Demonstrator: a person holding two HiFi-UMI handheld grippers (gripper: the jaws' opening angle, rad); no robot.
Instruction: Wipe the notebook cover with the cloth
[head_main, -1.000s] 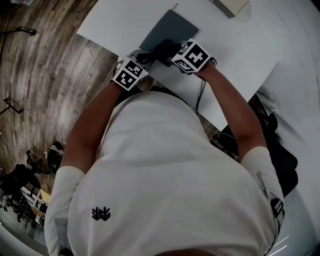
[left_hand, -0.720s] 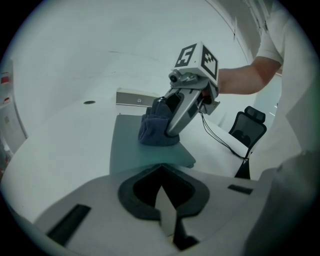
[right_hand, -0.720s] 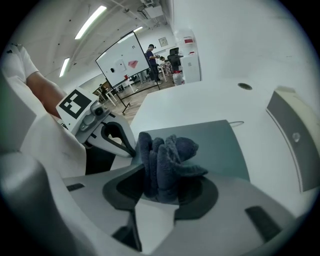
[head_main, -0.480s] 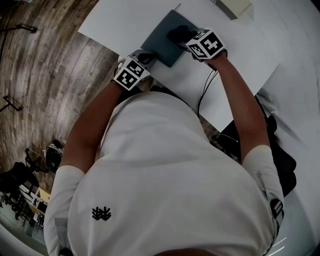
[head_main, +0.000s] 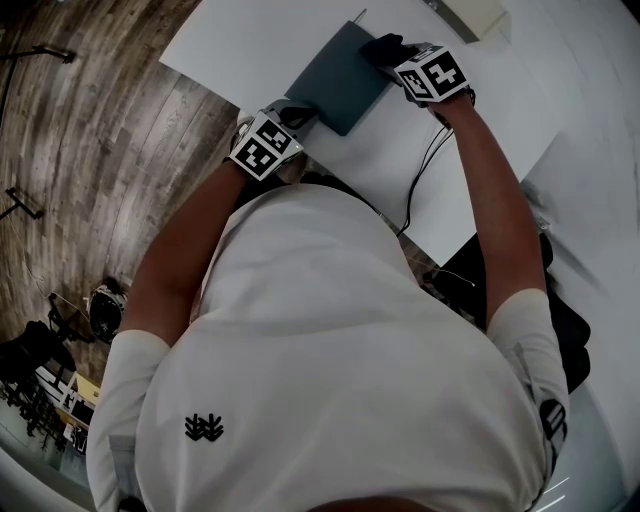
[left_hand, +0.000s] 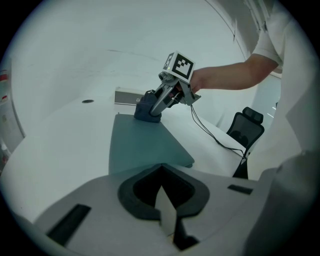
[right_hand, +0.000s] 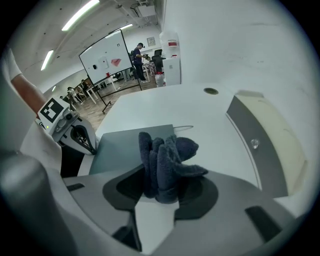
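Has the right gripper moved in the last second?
Yes. The right gripper with the cloth slid along the notebook, from its near end by the left gripper to its far corner.

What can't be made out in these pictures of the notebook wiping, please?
- Left gripper view: the left gripper itself covers the near edge of the notebook, so whether its closed jaws nip or only press it is hidden.
- Head view: the marker cube hides where the right gripper clamps the cloth.
- Right gripper view: markings on the whiteboard are too small to read.
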